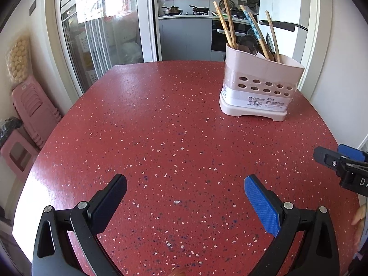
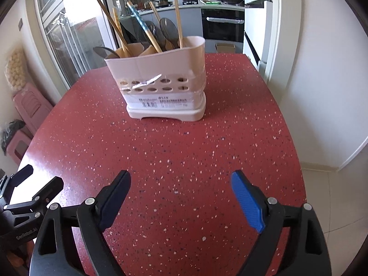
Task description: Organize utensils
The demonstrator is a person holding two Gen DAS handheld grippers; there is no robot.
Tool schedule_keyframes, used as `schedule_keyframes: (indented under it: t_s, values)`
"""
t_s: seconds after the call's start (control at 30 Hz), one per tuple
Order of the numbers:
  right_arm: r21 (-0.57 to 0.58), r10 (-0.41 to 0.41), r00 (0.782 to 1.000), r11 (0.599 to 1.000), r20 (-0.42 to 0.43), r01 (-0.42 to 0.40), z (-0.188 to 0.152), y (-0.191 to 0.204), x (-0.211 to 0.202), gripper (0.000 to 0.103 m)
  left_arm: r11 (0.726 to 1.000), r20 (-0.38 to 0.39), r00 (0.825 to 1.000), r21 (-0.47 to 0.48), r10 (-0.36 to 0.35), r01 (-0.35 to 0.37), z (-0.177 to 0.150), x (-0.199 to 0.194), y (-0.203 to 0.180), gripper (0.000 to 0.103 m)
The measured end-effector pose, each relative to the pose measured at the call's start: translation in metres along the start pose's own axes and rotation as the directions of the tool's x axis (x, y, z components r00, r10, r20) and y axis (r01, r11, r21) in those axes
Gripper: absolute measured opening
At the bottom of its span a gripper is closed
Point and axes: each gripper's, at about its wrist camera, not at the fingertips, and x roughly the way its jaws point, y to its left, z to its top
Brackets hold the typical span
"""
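A red speckled table (image 1: 161, 126) fills most of both views. On it stands a pale pink utensil holder (image 1: 260, 87), in the upper right of the left wrist view and just above centre in the right wrist view (image 2: 165, 85). It sits upright on its base, with two rows of oval holes and a white label across its front. Wooden chopsticks (image 1: 226, 18), a blue patterned handle (image 2: 140, 20) and dark spoons (image 2: 169, 32) stick up out of it, leaning at various angles.

The left gripper (image 1: 186, 195) hovers over the near part of the table at the bottom of its own view, jaws spread wide with nothing between them, only bare table showing in the gap. The right gripper (image 2: 181, 191) does likewise at the bottom of its view, jaws wide apart and empty. Each one shows at the edge of the other's view: the right at the right edge (image 1: 340, 161), the left at the lower left (image 2: 30, 184). Both are well apart from the holder.

Pink plastic stools (image 1: 34, 115) are stacked against the wall at the left, and a kitchen shows beyond the table.
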Motion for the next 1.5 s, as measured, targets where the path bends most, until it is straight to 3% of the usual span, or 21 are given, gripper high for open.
schedule_keyframes:
  t_s: [0.03,0.07,0.57,0.83,1.03,1.23,1.5]
  values:
    - [0.006,-0.004,1.000,1.000,0.004,0.004,-0.002,0.000,0.000,0.102,1.000,-0.001,1.000,0.001,-0.003,0.003,-0.001,0.000,0.000,0.103]
    - [0.011,-0.005,1.000,1.000,0.008,0.005,-0.005,-0.001,0.000,0.103,1.000,-0.002,1.000,0.002,-0.005,0.005,-0.003,-0.001,0.000,0.103]
    - [0.052,-0.048,0.992,0.998,0.117,0.042,-0.024,-0.009,-0.017,0.103,0.999,0.077,0.996,-0.027,0.038,-0.036,-0.014,-0.017,0.008,0.103]
    - [0.065,-0.047,0.995,0.997,0.087,0.041,-0.033,-0.012,-0.014,0.103,0.999,0.023,0.999,-0.021,0.038,-0.037,-0.021,-0.010,0.006,0.103]
    - [0.055,-0.058,0.992,0.997,0.114,0.052,-0.037,-0.012,-0.019,0.103,0.998,0.068,0.996,-0.024,0.059,-0.058,-0.018,-0.015,0.008,0.103]
    - [0.033,-0.086,0.979,0.996,0.186,0.082,-0.036,-0.009,-0.029,0.103,0.999,0.117,0.992,-0.039,0.041,-0.036,-0.007,-0.023,0.009,0.103]
    - [-0.002,-0.132,0.942,0.990,0.309,0.139,-0.015,-0.003,-0.046,0.103,1.000,0.203,0.979,-0.007,0.013,-0.012,0.023,-0.035,-0.008,0.103]
